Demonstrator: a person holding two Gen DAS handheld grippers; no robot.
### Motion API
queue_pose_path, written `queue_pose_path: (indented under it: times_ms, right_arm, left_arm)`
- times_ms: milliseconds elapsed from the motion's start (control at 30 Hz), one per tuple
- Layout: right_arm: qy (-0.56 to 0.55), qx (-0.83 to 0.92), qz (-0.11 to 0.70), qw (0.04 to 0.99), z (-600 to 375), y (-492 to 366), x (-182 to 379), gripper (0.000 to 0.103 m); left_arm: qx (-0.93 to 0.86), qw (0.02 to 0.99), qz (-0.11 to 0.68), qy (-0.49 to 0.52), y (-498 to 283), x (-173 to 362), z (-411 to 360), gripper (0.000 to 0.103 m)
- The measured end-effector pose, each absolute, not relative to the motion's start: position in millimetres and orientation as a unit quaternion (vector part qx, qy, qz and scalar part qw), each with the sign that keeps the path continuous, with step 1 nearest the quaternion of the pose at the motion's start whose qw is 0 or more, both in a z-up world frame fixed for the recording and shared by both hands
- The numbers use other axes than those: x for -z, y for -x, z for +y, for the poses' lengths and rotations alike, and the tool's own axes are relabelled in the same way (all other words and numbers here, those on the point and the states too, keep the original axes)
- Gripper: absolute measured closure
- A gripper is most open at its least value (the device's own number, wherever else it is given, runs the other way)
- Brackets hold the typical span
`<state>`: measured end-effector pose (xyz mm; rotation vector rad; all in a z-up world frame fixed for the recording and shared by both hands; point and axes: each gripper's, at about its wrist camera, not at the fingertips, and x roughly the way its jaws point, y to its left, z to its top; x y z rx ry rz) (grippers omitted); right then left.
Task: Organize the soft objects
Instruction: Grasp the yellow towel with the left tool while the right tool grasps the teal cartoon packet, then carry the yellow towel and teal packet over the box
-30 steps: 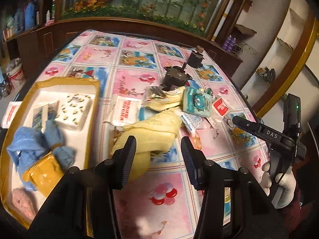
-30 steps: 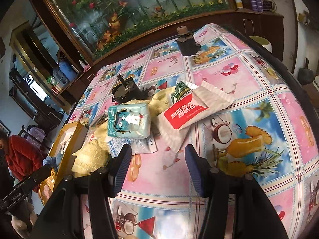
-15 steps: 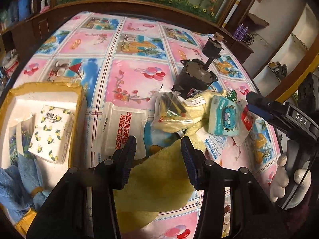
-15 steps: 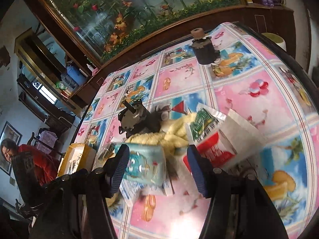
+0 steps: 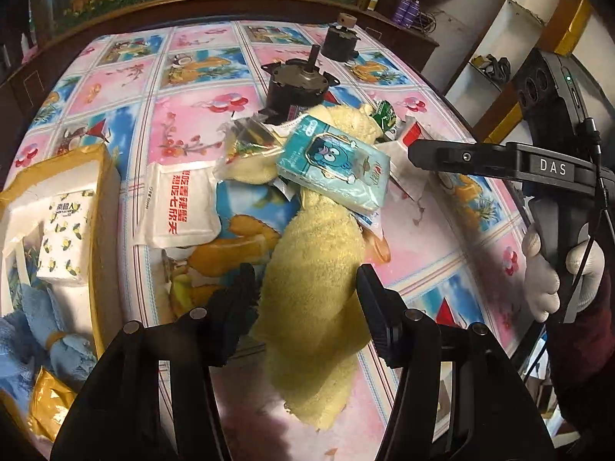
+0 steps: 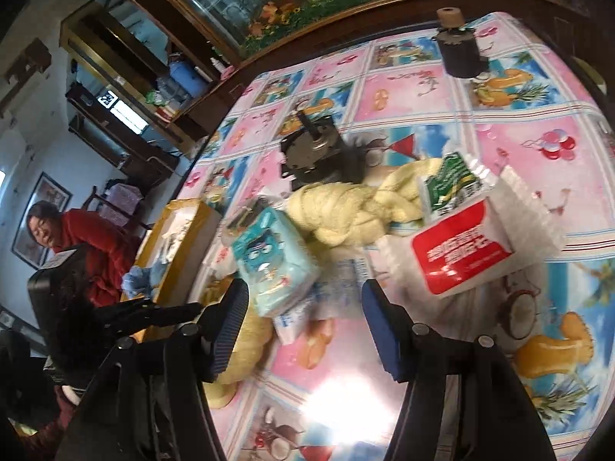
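A yellow towel [image 5: 315,269] lies crumpled down the middle of the patterned tablecloth. My left gripper [image 5: 307,299] straddles its near part; the jaws are opening and the pads do not press on it. On the towel's far end rests a teal tissue pack [image 5: 334,165] with a cartoon face. My right gripper [image 6: 305,299] hangs open just in front of that teal pack [image 6: 273,261], with the pack's near corner and a white sachet between its fingers. The yellow towel [image 6: 346,211] runs behind the pack. From the left wrist, the right gripper's finger [image 5: 461,157] shows side-on beside the pack.
A yellow-rimmed box [image 5: 103,176] at the left holds a lemon-print tissue pack [image 5: 65,238], a blue towel [image 5: 23,326] and a yellow packet [image 5: 50,399]. A white packet [image 5: 177,207], a red-and-white packet [image 6: 461,253] and two dark motors [image 5: 300,80] [image 5: 340,42] lie around. A person in red [image 6: 88,246] sits beyond the table.
My left gripper has come forward and down over the yellow towel, and its jaws have widened. My right gripper has closed in on the teal pack and turned left.
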<state>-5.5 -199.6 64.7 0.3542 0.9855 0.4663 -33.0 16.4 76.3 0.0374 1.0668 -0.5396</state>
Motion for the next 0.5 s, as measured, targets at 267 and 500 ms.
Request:
queue_pose_path:
  times_ms: [267, 500]
  right_arm:
    - [-0.119, -0.221, 0.469, 0.847, -161, -21, -67, 0.042]
    - [-0.049, -0.209, 0.490, 0.845, -125, -28, -57, 0.042]
  left_arm:
    - [0.246, 0.849, 0.462, -0.070, 20, -70, -9, 0.043]
    - [0.226, 0.840, 0.483, -0.096, 15, -38, -31, 0.042]
